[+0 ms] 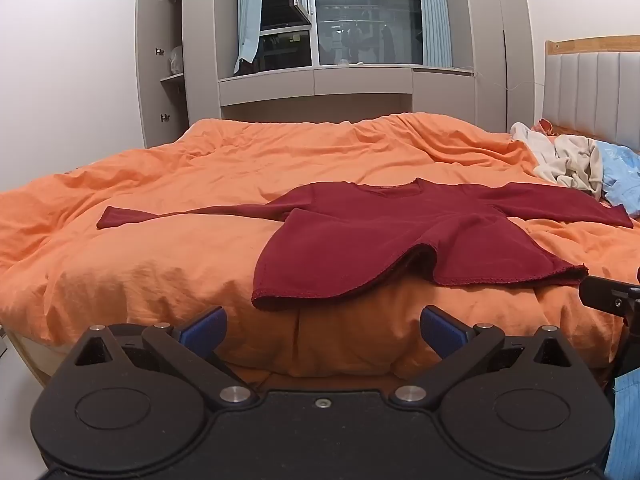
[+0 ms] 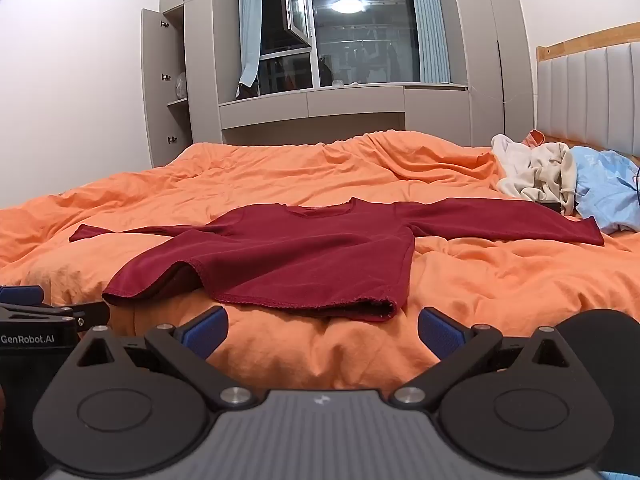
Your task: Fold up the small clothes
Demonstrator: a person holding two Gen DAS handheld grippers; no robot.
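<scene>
The red shirt (image 1: pixel 400 236) lies spread flat on the orange bed (image 1: pixel 160 248), sleeves out at 9 and 3 o'clock. Both the left tongs (image 1: pixel 322 330) and right tongs (image 2: pixel 322 330) hang apart, empty, near the hem. Folding looks unstarted; the next move likely calls for pinching a sleeve.

You see a plain dark red shirt (image 1: pixel 384 240) on the orange bed cover (image 1: pixel 160 208); cream clothes (image 1: pixel 568 160) and light blue cloth (image 1: pixel 618 184) beside it.

Bedroom in a home. We note a bed (image 1: pixel 160 184) under an orange duvet, a padded headboard (image 1: pixel 592 92), built-in wardrobes (image 1: pixel 160 60) and a curtained night window (image 1: pixel 360 20).
</scene>
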